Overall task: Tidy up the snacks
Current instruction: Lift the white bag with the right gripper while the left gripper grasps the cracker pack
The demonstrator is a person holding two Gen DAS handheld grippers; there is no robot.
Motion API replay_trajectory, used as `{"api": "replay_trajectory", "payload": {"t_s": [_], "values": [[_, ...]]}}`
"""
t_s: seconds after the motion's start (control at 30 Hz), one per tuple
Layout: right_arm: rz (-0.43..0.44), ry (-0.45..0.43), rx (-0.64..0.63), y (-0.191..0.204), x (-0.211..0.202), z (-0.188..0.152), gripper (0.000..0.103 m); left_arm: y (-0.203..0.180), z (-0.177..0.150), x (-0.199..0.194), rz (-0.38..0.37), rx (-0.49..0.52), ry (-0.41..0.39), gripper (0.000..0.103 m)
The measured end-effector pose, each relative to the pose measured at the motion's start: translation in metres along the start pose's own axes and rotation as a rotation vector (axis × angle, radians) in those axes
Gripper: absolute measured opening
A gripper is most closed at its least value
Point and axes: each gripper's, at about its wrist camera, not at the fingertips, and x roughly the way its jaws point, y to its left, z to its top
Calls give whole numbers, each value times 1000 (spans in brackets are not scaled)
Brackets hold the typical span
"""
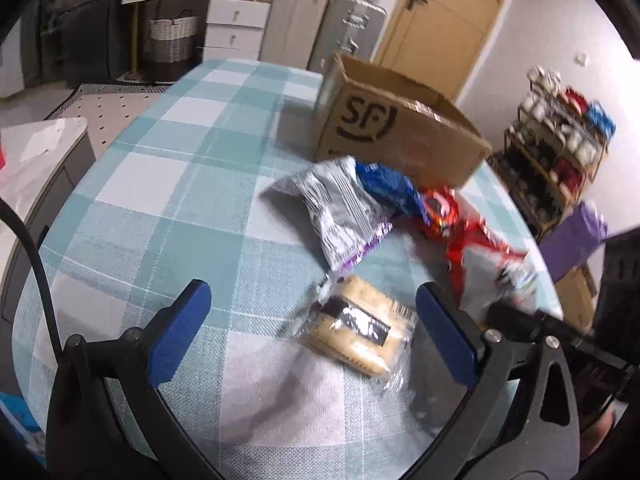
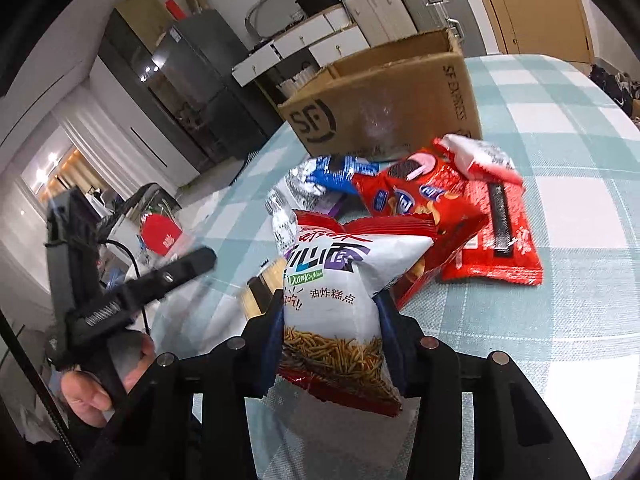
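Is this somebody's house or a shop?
Most likely a home, perhaps a dining or storage corner: a table with a checked tablecloth, suitcases stacked by a wooden door, and a rack of shoes against the wall.

This is a lived-in home, likely a dining or living room used for storage too. A table [image 1: 168, 168] wears a teal-and-white checked cloth. Behind it stand white drawers [image 1: 236, 24], a woven laundry basket [image 1: 172, 40], hard-shell suitcases [image 1: 320, 28] lined against the wall and a wooden door [image 1: 444, 20]. A shoe rack [image 1: 556, 148] crowded with shoes sits by the wall, and a dark glass-fronted cabinet [image 2: 180, 80] stands farther off.
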Motion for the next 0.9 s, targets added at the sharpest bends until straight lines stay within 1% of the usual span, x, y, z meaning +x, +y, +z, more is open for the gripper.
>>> {"api": "replay_trajectory", "payload": {"t_s": [0.07, 0.17, 0.2, 0.23, 0.33, 0.43, 0.5, 0.6, 0.7, 0.77, 0.83, 0.9], "values": [[10, -22, 14, -4, -9, 2, 44, -6, -3, 6, 1, 34, 22, 102], [15, -52, 33, -12, -22, 4, 44, -13, -6, 22, 6, 81, 88, 102], [13, -58, 38, -14, -25, 5, 44, -15, -6, 29, -24, 82, 132, 102], [15, -63, 43, -15, -26, 5, 44, -16, -7, 32, -53, 84, 154, 102], [26, -71, 59, -19, -30, 7, 44, -22, -8, 36, -63, 117, 154, 102], [30, -74, 58, -19, -32, 8, 44, -31, -10, 42, -30, 189, 175, 102], [35, -73, 55, -19, -34, 8, 44, -35, -11, 46, -55, 203, 202, 102], [48, -77, 67, -20, -34, 9, 44, -45, -15, 52, -59, 248, 211, 102], [59, -80, 75, -21, -34, 8, 44, -58, -21, 58, -11, 363, 220, 102], [63, -81, 78, -22, -35, 8, 44, -62, -21, 61, 9, 386, 220, 102], [66, -83, 85, -24, -35, 8, 44, -64, -20, 64, 8, 383, 215, 102], [68, -83, 92, -25, -35, 9, 44, -65, -19, 67, 23, 393, 212, 102]]}}
